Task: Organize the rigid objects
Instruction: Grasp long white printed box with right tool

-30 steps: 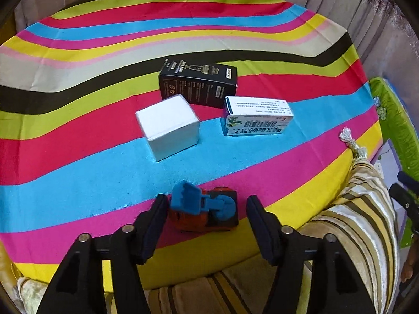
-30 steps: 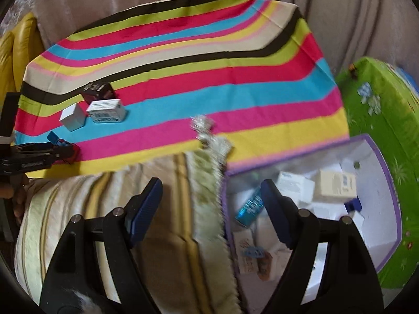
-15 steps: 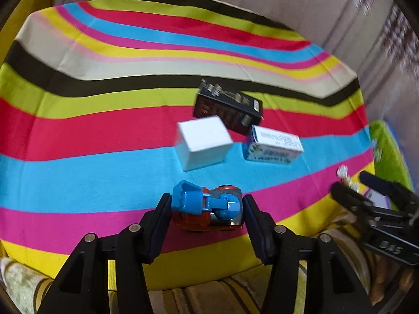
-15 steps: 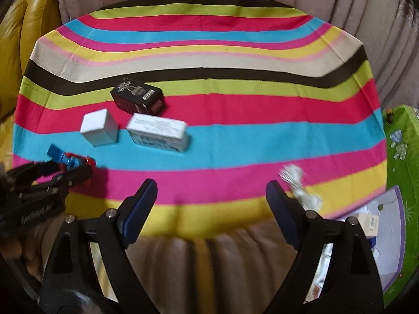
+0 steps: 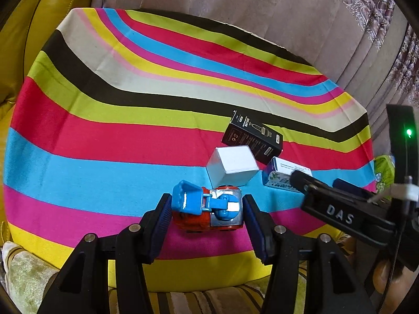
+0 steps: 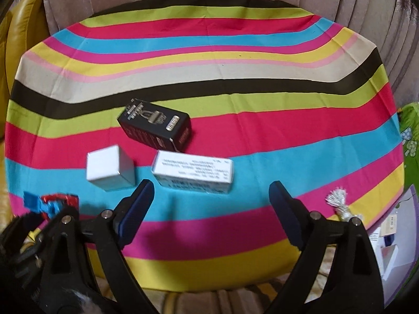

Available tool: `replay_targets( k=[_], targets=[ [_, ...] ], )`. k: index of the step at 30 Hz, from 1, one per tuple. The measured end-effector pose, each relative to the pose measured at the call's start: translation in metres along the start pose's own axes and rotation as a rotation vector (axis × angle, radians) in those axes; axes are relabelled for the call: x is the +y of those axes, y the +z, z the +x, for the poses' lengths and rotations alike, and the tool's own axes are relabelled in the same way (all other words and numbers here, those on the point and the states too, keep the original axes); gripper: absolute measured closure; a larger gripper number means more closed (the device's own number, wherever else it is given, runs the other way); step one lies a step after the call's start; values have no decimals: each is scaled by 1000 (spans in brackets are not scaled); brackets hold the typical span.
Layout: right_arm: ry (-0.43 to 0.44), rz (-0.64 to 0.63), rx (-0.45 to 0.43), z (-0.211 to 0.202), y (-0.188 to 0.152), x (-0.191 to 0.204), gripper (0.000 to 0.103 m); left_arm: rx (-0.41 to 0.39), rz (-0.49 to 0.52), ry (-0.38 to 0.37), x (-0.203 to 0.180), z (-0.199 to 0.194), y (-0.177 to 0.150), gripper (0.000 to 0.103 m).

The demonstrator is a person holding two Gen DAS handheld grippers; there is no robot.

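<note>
A red toy truck with a blue scoop [image 5: 209,214] sits between the pads of my left gripper [image 5: 207,204], which is shut on it at the cloth's near edge. Just beyond it lie a white cube box [image 5: 233,167], a black box [image 5: 252,136] and a white-and-blue carton [image 5: 280,175]. My right gripper [image 6: 212,193] hovers close in front of the carton [image 6: 193,174]. Its jaws are opening, with nothing between them. The right wrist view also shows the cube [image 6: 108,167], the black box [image 6: 154,124] and the truck [image 6: 52,201] at the lower left.
The striped cloth [image 5: 104,130] covers a round surface backed by beige upholstery. A purple-rimmed bin [image 6: 392,235] holding small boxes sits at the lower right, next to a white tassel [image 6: 337,204]. A yellow cushion [image 5: 39,26] lies on the left and a green mat [image 6: 411,130] on the right.
My right gripper swung left from over the bin to in front of the carton, with its jaws widening. The left gripper closed on the truck and rolled.
</note>
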State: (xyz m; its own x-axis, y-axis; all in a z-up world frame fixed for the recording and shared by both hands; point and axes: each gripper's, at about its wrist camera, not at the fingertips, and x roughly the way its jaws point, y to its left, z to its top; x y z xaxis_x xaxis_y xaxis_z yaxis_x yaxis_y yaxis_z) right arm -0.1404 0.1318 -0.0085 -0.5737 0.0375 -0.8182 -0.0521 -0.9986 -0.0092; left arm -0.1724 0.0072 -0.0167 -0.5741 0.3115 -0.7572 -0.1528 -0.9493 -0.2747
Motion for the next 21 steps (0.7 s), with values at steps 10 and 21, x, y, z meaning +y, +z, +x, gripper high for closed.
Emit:
replay_targets(
  k=[10,21],
  targets=[
    [-15,32,13,16,11,8,8,-5,-19,-32,6,4,1,48],
    [-73,38,57,40,13,11,8,9,-32,-54,10,11,-1,48]
  ],
)
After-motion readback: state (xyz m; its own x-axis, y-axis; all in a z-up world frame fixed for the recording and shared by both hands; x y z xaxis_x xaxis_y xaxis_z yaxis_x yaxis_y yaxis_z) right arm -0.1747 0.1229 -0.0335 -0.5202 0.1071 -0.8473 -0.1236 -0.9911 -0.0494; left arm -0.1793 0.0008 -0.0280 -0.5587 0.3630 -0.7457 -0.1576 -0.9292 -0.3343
